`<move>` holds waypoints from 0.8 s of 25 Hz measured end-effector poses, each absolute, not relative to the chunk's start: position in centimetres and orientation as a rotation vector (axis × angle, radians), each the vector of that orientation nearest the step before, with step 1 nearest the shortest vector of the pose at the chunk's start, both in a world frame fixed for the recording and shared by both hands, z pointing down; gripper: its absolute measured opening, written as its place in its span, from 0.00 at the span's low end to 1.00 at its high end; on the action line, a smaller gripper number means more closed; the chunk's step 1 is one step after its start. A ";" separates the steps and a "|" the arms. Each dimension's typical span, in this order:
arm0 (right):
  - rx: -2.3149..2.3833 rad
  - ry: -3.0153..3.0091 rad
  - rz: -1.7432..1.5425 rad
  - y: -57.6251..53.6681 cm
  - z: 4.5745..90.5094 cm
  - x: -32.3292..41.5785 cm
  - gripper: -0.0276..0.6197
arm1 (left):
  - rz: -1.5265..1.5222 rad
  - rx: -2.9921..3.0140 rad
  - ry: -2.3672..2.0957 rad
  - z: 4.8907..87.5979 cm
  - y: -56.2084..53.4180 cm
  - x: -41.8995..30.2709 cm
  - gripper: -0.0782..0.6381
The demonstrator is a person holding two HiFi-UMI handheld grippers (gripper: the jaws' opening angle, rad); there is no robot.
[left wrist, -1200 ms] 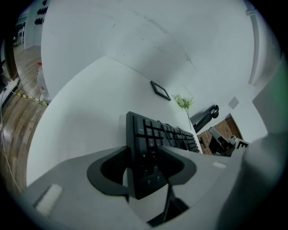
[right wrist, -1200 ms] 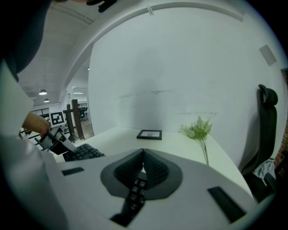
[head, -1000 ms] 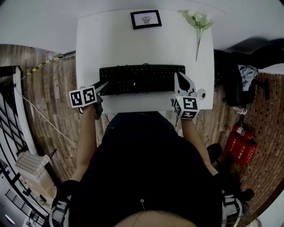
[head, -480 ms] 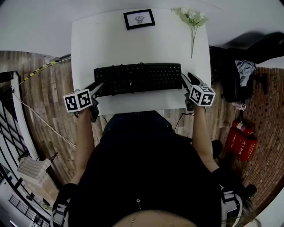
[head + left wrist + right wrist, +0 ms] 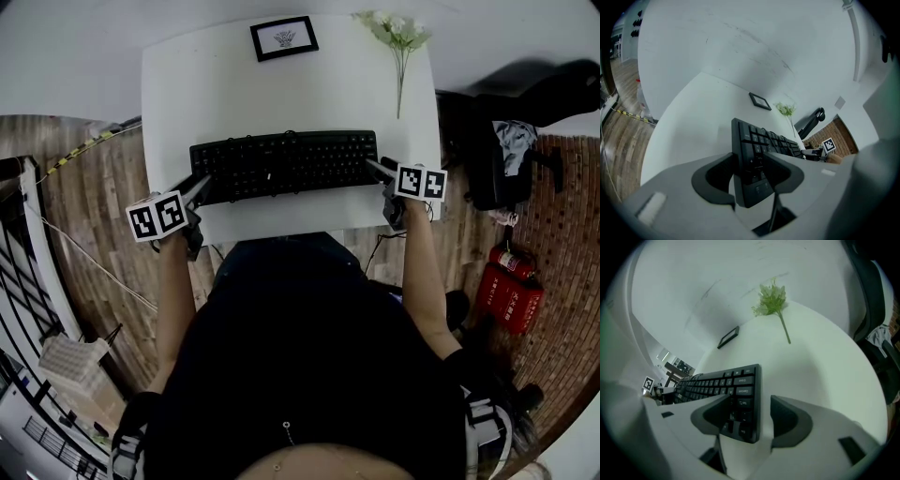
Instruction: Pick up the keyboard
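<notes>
A black keyboard (image 5: 281, 164) lies flat across the near half of the white table (image 5: 187, 94). My left gripper (image 5: 199, 183) is at its left end. In the left gripper view the keyboard (image 5: 759, 145) runs between the jaws of the left gripper (image 5: 750, 161), and both pads press on its end. My right gripper (image 5: 380, 169) is at the keyboard's right end with its jaws opening. In the right gripper view the keyboard's end (image 5: 736, 394) lies between the jaws of the right gripper (image 5: 750, 404), with a gap showing at the outer jaw.
A framed picture (image 5: 284, 38) stands at the table's far edge, and a flower sprig (image 5: 398, 37) lies at the far right corner. To the right of the table are a dark chair with a bag (image 5: 511, 159) and red fire extinguishers (image 5: 511, 291) on the wooden floor.
My right gripper has dropped and swung out to the keyboard's right end, rolling its wrist, and its jaws have gone from shut to wide. The left gripper has stayed at the left end.
</notes>
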State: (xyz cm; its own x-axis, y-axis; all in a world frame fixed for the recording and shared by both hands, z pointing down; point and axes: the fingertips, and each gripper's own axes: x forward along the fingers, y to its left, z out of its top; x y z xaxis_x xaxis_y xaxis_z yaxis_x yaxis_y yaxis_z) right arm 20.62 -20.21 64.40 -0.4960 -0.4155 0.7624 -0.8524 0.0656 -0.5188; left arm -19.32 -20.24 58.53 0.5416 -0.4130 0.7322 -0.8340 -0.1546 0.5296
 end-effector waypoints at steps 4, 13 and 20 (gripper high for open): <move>1.249 -1.888 1.406 -20.2 64.5 20.4 0.43 | 0.524 1.773 -1.041 58.4 -20.2 -19.4 0.40; 1.222 -1.856 1.580 -20.2 64.8 19.4 0.37 | 0.523 1.768 -1.050 58.1 -20.1 -19.6 0.39; 1.236 -1.811 1.584 -20.0 64.7 19.6 0.34 | 0.527 1.786 -1.050 57.8 -20.8 -19.5 0.39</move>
State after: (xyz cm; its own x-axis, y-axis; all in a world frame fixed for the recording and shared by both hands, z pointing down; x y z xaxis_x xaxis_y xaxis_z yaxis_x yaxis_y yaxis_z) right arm 19.62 -20.04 64.65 -0.5083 -0.3354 0.7932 -0.8308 -0.0517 -0.5542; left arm -19.46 -20.76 57.75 0.5360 -0.4225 0.7309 -0.8386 -0.1664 0.5188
